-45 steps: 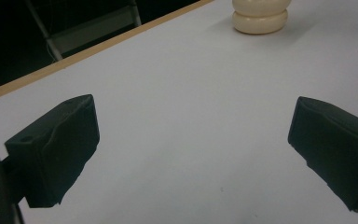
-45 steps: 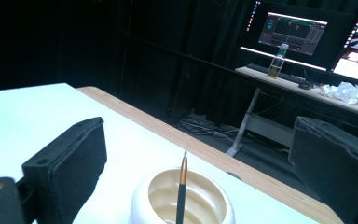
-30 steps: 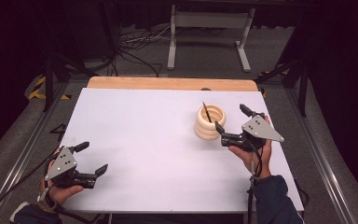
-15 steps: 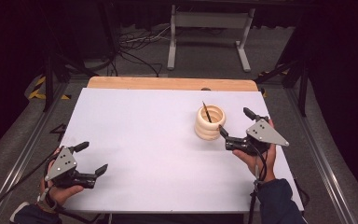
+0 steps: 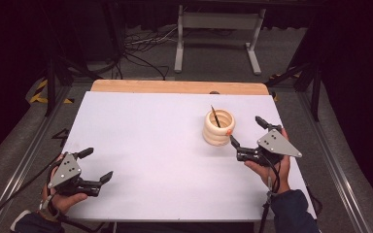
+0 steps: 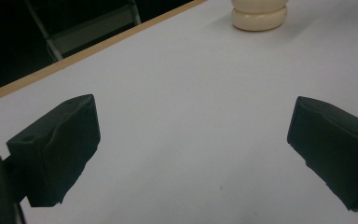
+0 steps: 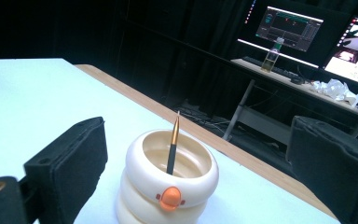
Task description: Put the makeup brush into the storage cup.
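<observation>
A cream ringed holder [image 5: 218, 127] with a small orange knob on its side stands on the white table [image 5: 155, 145], right of centre. A dark pen [image 5: 215, 116] leans inside it, tip up. My right gripper [image 5: 246, 131] is open just right of and nearer than the holder, apart from it; in the right gripper view the holder [image 7: 168, 186] and pen [image 7: 173, 144] sit between the jaws, farther off. My left gripper [image 5: 97, 164] rests open near the front left corner, with nothing in it. The left gripper view catches the holder's base [image 6: 259, 14] far across the table.
A wooden strip [image 5: 175, 86] runs along the table's far edge. Beyond it stand a metal frame [image 5: 218, 29] and floor cables [image 5: 141, 53]. The right gripper view shows a desk with lit monitors [image 7: 289, 23] and a bottle [image 7: 271, 55] in the dark background.
My right gripper has drawn back from the holder toward the near right, away from its rim. The left gripper has stayed where it was.
</observation>
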{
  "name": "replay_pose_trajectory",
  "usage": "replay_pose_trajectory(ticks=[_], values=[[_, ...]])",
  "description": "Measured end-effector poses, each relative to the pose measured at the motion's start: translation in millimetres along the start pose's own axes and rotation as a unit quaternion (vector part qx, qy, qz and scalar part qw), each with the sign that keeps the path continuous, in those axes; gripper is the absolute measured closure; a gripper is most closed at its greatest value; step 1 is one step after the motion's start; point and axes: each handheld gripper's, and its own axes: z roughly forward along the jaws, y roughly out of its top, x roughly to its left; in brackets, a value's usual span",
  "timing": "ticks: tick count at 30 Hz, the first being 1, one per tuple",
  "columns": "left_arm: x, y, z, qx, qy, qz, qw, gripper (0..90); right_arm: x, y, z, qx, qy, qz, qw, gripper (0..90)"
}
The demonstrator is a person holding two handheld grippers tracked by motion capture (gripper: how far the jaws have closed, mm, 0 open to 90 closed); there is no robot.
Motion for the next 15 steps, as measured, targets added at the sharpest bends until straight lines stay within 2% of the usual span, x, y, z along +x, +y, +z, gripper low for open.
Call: replay_pose_trajectory(ticks=[15], values=[[-0.5, 0.0, 0.4, 0.001, -0.001, 0.0, 1.0, 3.2, -2.3, -15.6, -15.4, 0.008, -0.01, 0.004, 0.9999, 5.9]])
